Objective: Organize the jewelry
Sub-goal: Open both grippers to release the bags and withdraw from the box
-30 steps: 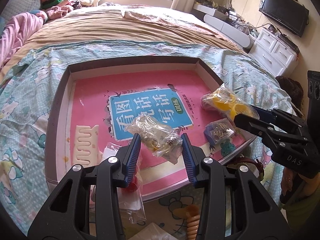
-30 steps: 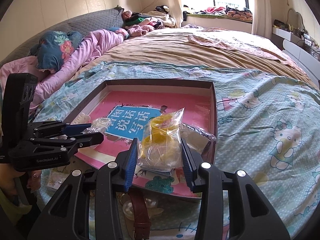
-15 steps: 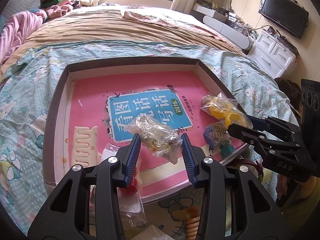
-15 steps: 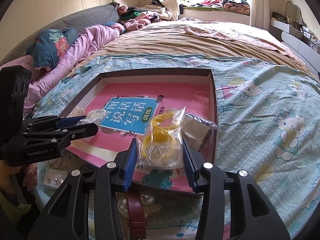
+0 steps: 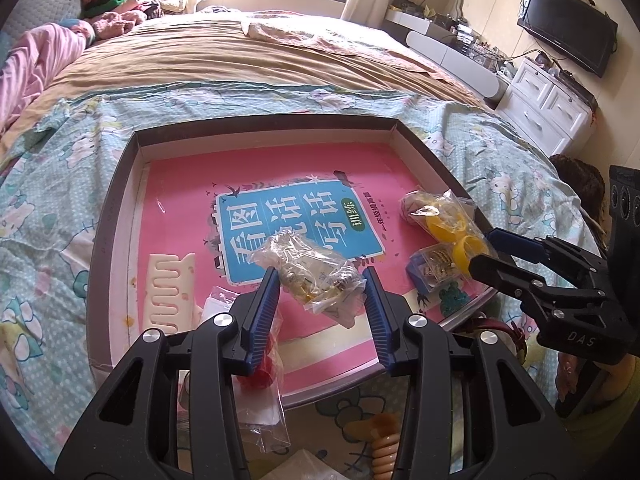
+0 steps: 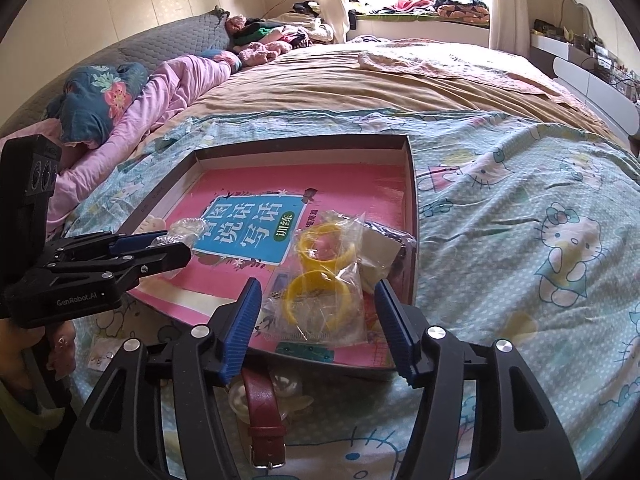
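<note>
A shallow box with a pink book inside lies on the bed. My left gripper is open around a clear bag of small jewelry; the pads stand just off its sides. My right gripper is open, and a clear bag of yellow bangles lies between its fingers in the box's right corner. That bag also shows in the left wrist view, with the right gripper beside it. The left gripper also shows in the right wrist view.
In the box lie a cream comb, a small blue pouch of chains and a grey packet. A red item in plastic, a beige spiral clip and a brown leather strap lie on the sheet by the box's near edge.
The right gripper has opened wider and let the yellow bangle bag rest in the box. The left gripper has barely moved around its bag.
</note>
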`<control>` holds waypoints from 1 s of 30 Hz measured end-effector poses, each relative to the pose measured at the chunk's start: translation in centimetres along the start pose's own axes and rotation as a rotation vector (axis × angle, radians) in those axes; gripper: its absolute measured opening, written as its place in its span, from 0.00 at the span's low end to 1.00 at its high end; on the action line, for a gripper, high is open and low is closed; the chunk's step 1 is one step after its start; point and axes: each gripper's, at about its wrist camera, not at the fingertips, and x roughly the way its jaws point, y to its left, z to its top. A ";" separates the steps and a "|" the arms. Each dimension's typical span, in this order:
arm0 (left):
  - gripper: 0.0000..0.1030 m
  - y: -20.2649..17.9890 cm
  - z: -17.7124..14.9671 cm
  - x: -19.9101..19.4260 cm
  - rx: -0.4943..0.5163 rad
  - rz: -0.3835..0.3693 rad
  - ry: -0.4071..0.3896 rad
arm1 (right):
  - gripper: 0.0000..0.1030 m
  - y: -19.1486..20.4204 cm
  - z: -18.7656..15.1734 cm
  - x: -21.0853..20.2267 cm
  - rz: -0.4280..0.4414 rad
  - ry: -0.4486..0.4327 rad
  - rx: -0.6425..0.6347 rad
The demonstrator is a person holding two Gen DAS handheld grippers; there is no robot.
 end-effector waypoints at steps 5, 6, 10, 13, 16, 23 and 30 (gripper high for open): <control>0.34 0.1 0.0 0.0 -0.003 0.003 0.000 | 0.69 -0.1 -0.2 -1.2 -0.007 -0.025 0.013; 0.34 0.1 0.0 0.0 -0.003 0.001 -0.001 | 0.71 -0.1 -0.2 -1.3 -0.009 -0.027 0.014; 0.38 0.2 0.3 -0.4 0.000 0.007 -0.014 | 0.77 -0.2 -0.3 -2.1 -0.022 -0.038 0.021; 0.41 0.3 0.5 -0.8 -0.007 0.011 -0.020 | 0.79 -0.1 -0.3 -2.7 -0.031 -0.046 0.020; 0.50 0.3 0.7 -1.3 -0.011 0.021 -0.030 | 0.82 -0.2 -0.3 -3.3 -0.037 -0.059 0.024; 0.65 0.6 1.3 -3.3 -0.042 0.035 -0.068 | 0.88 -0.2 -0.3 -4.5 -0.048 -0.081 0.027; 0.90 0.7 1.4 -5.2 -0.047 0.038 -0.088 | 0.94 -0.1 -0.2 -5.8 -0.066 -0.106 0.028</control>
